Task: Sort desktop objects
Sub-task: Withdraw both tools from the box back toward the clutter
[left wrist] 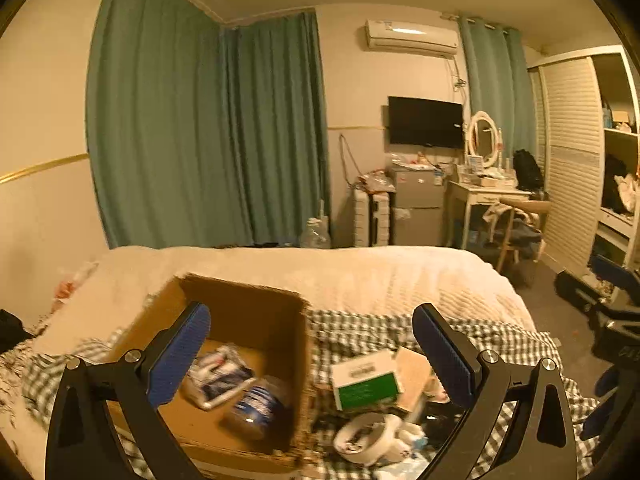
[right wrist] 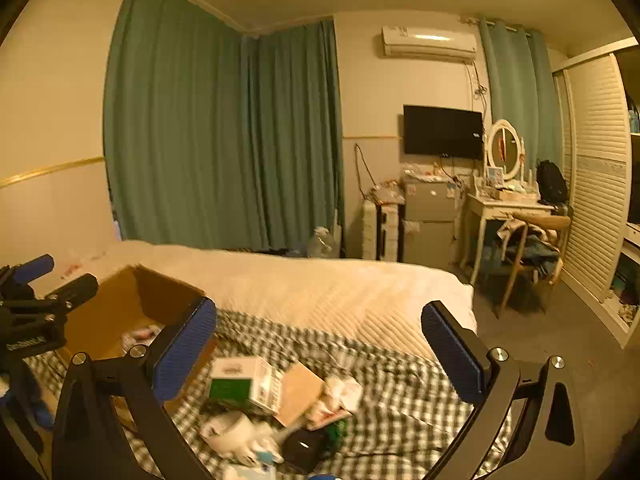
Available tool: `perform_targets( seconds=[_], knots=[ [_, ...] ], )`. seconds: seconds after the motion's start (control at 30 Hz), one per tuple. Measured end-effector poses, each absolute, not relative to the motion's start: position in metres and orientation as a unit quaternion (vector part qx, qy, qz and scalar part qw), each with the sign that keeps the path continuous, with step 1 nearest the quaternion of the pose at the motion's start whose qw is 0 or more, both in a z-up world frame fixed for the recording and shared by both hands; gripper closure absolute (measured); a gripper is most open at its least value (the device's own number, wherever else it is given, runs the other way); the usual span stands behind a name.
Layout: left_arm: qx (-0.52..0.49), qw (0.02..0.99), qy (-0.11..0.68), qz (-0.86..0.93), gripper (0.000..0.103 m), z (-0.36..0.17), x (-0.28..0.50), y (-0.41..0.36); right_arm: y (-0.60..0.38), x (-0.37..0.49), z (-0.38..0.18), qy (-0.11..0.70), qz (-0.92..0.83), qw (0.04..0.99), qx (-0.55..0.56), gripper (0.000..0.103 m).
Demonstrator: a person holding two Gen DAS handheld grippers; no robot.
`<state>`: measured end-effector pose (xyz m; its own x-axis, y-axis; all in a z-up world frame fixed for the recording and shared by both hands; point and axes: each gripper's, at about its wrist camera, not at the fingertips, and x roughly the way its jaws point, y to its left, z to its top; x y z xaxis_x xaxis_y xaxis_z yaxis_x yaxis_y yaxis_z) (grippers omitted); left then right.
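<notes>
An open cardboard box (left wrist: 248, 304) sits on a checked blanket (left wrist: 360, 332) on the bed; it also shows in the right wrist view (right wrist: 108, 316). Inside lie a blue-lidded jar (left wrist: 256, 408) and a blue and white packet (left wrist: 220, 372). Right of the box lie a white and green carton (left wrist: 366, 380), a brown card (left wrist: 414, 376) and a white mug (left wrist: 368, 440). My left gripper (left wrist: 312, 360) is open and empty above the box's right wall. My right gripper (right wrist: 320, 356) is open and empty above the carton (right wrist: 240, 380), card (right wrist: 300, 392), mug (right wrist: 232, 432) and a black item (right wrist: 302, 450).
A white quilt (right wrist: 340, 284) covers the far half of the bed. Crumpled white paper (right wrist: 340, 394) lies by the card. Beyond the bed stand green curtains (left wrist: 208, 128), a small fridge (left wrist: 416, 208), a dressing table (left wrist: 488, 192) with a chair, and a louvred wardrobe (left wrist: 572, 160).
</notes>
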<state>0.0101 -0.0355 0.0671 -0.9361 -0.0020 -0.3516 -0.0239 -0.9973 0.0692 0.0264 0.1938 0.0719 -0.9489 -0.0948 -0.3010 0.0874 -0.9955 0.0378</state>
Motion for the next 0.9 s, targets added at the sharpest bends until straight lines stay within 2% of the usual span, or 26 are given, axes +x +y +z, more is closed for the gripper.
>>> perform_targets(
  seconds=[0.27,0.47,0.6,0.7,0.9],
  knots=[
    [-0.223,0.031,0.058,0.973,0.000,0.038,-0.003,-0.002,0.221,0.007,0.041,0.000,-0.980,0.008,0.197,0.000],
    [-0.249,0.060,0.077,0.963,0.000,0.004,-0.011,0.020,0.232,-0.010,0.025,0.004,-0.972,0.026,0.232,0.000],
    [-0.269,0.080,0.077,0.957,0.010,-0.016,-0.015,0.031,0.234,-0.025,0.012,0.006,-0.968,0.025,0.248,0.000],
    [-0.284,0.087,0.079,0.952,0.010,-0.031,-0.021,0.037,0.235,-0.039,0.002,0.000,-0.964,0.034,0.263,0.001],
    [-0.324,0.091,0.068,0.939,0.016,-0.059,-0.036,0.037,0.229,-0.062,-0.019,0.010,-0.957,0.043,0.285,0.010]
  ],
)
